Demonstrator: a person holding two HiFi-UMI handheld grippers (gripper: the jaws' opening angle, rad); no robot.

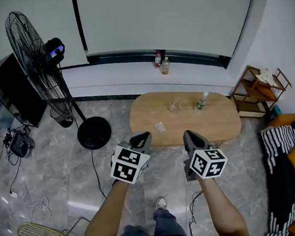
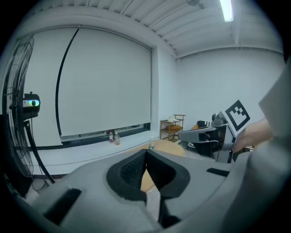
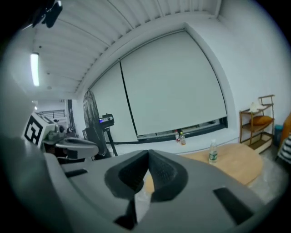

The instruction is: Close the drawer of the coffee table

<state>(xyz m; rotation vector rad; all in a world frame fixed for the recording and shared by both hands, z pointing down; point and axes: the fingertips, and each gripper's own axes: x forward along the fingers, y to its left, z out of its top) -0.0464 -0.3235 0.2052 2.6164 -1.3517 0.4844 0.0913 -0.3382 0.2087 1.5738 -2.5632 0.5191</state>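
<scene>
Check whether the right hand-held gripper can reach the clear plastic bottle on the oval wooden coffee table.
Probably yes: nothing stands between the right hand-held gripper and the clear plastic bottle. Its jaws are shut, so they would need opening first.

You have two grey grippers, left gripper [image 1: 147,136] and right gripper [image 1: 188,135], one oval light-wood coffee table [image 1: 219,121] at twelve o'clock carrying one clear plastic bottle [image 1: 202,102] and one clear drinking glass [image 1: 175,106], two small bottles [image 1: 158,58] [image 1: 165,66] on the white sill [image 1: 119,74] beyond, and one black pedestal fan [image 1: 35,60] at ten o'clock.
</scene>
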